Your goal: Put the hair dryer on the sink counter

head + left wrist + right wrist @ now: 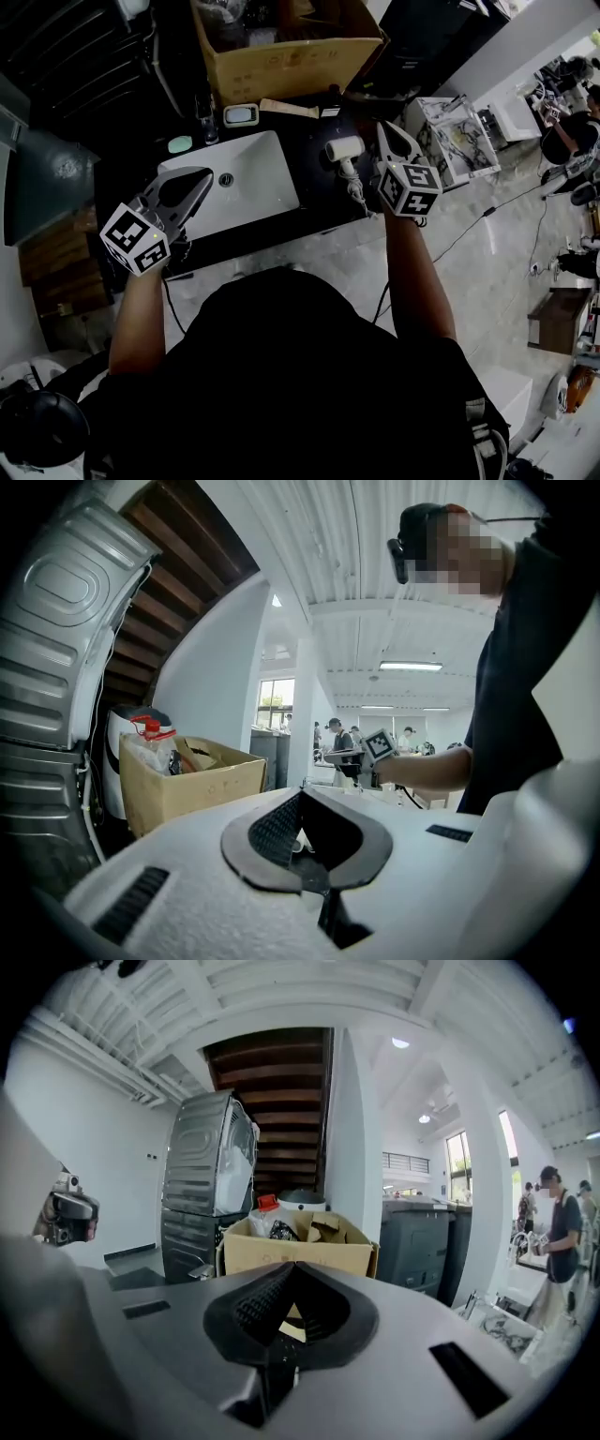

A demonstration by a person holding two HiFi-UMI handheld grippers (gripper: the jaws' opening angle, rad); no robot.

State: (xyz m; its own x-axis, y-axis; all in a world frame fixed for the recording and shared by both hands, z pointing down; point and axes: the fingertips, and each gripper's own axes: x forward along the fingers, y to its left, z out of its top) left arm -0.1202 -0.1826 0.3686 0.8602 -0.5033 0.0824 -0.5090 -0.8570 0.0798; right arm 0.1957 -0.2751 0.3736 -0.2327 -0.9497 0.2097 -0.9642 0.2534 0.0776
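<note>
A white hair dryer lies on the dark sink counter, just right of the white basin, its cord trailing toward the front edge. My right gripper is held up beside and right of the dryer, apart from it, jaws shut with nothing between them. My left gripper hovers over the basin's left side, tips together and empty. The right gripper's marker cube shows in the left gripper view.
A cardboard box full of items stands behind the counter. A faucet, a small tray and a green disc sit at the basin's back. A marbled stand is to the right; a cable runs across the floor.
</note>
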